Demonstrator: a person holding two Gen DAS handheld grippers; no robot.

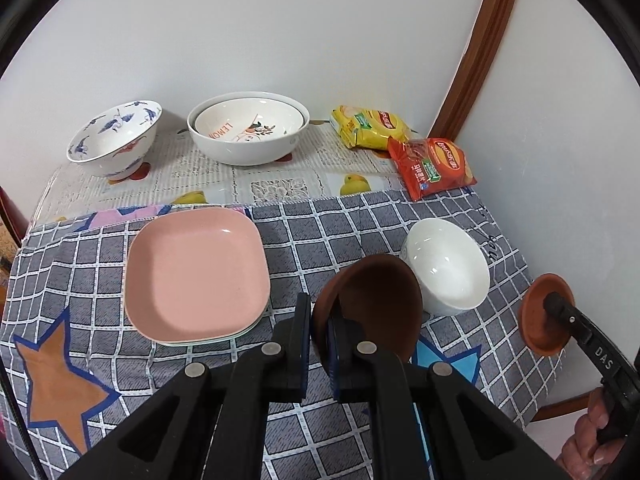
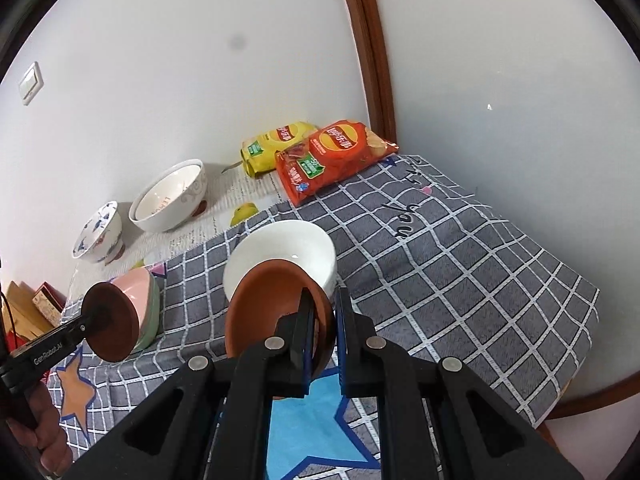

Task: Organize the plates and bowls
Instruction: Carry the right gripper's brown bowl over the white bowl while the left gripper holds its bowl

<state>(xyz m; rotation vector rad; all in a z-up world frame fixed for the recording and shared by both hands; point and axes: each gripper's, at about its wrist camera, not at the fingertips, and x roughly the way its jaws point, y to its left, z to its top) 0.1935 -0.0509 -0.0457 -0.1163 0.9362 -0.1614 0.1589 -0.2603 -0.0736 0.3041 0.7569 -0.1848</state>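
My left gripper (image 1: 320,320) is shut on the rim of a brown clay saucer (image 1: 376,300) and holds it tilted above the checked cloth, just left of a plain white bowl (image 1: 448,264). My right gripper (image 2: 325,320) is shut on a second brown saucer (image 2: 272,308), held in front of the same white bowl (image 2: 280,252). Each view shows the other gripper's saucer at its edge (image 1: 540,316) (image 2: 112,320). A pink square plate (image 1: 196,272) lies stacked on a pale green one at the left.
At the back stand a blue-patterned bowl (image 1: 116,136) and a large white bowl (image 1: 248,128) with a lemon-print bowl nested inside. Yellow (image 1: 368,126) and red (image 1: 434,166) chip bags lie at the back right by the wall. The table edge runs close on the right.
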